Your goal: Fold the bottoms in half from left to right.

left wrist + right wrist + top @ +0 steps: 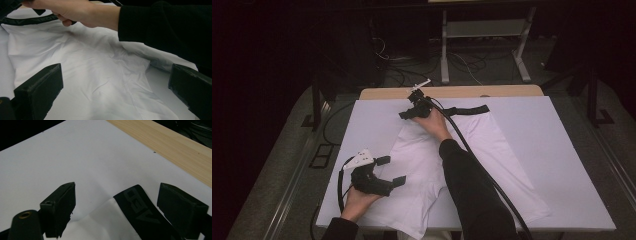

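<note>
The black waistband (136, 206) runs along the desk's far edge, its end between the released right tongs (116, 202) — nearer than the released left tongs (390, 170).

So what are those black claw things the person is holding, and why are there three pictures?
They are grippers, pinching tools held by a person. The high view looks down on the table. The other two come from cameras riding on each tool. A white garment with a black waistband lies on the white cover. The left gripper is open above the cloth, holding nothing. The right gripper has its jaws either side of the waistband corner, not pinching it yet.
</note>
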Demonstrator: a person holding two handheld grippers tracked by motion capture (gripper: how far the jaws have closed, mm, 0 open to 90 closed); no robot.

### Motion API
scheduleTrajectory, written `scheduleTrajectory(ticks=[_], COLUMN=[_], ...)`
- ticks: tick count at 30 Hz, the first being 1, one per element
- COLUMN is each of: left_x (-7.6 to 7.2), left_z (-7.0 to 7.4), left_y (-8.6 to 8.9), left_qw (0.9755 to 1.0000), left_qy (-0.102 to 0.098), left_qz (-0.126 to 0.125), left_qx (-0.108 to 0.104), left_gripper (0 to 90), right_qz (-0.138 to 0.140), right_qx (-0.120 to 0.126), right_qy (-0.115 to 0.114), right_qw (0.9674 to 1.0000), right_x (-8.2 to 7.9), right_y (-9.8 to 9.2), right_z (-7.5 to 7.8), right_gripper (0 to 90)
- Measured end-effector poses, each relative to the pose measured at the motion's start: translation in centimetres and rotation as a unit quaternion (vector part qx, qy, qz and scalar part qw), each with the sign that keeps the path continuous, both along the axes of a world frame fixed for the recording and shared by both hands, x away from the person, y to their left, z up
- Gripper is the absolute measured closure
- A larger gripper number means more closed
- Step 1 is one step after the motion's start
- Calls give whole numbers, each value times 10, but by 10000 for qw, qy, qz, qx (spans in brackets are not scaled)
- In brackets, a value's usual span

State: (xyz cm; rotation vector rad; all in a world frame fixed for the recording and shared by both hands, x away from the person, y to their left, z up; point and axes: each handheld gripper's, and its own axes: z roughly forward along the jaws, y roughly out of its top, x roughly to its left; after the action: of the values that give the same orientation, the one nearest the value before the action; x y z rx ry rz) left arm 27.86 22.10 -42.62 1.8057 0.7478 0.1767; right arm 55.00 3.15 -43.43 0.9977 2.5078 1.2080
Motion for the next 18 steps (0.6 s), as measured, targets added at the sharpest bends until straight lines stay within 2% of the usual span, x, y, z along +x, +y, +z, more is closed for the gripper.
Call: scheduleTrajectory(ticks=[4,13,18], left_x=[0,0,0], left_z=[0,0,0], left_y=[0,1,1], left_qw=[10000,10000,10000], left_qy=[-3,-23,-22], left_qz=[1,13,27], left_qx=[-8,-22,-31], left_gripper=[0,0,0], right_qz=[-44,-200,-273], right_qx=[1,-251,-351], right_qy=[28,186,110], right_qw=[10000,9993,9989], right_x=[1,7,6], right_y=[2,11,14], right_z=[0,-5,-8], right_gripper=[280,429,470])
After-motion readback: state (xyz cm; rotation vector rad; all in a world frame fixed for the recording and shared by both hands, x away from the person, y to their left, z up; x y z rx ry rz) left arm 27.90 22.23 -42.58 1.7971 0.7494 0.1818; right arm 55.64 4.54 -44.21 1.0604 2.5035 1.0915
